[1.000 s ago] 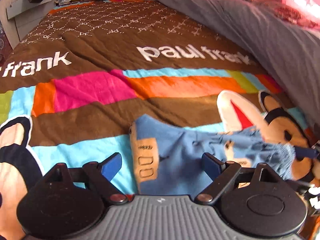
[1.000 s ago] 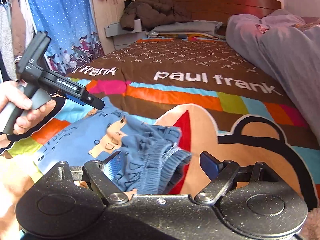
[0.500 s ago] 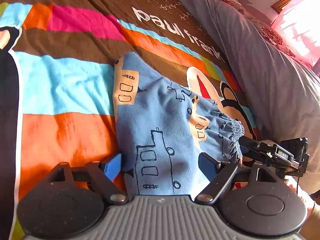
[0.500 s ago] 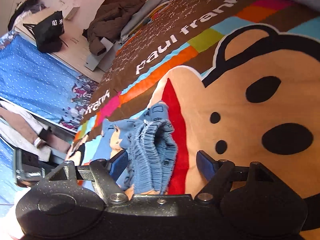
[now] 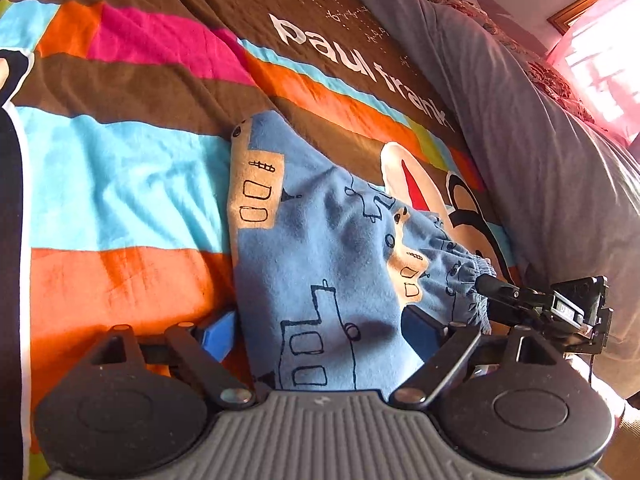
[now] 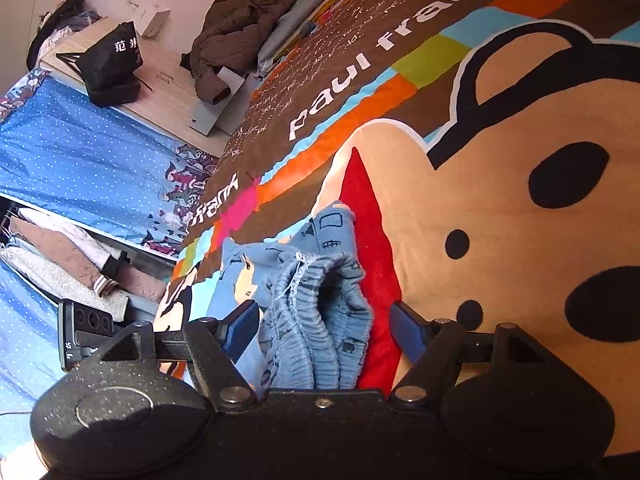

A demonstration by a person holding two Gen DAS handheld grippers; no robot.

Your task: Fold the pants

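Between both spread grippers' pads point(image 5: 219, 334) lie the blue pants point(image 5: 320, 264)

Cartoon bedspread point(image 5: 120, 184), grey duvet point(image 5: 540, 152), brown jacket point(image 6: 236, 36)

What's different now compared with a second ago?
Both grippers tipped down and rolled toward the blue pants. The left gripper straddles the leg end, the right gripper the waistband. The right fingers have been closing and the left opening, neither yet pinching. The pants stayed on the bedspread.
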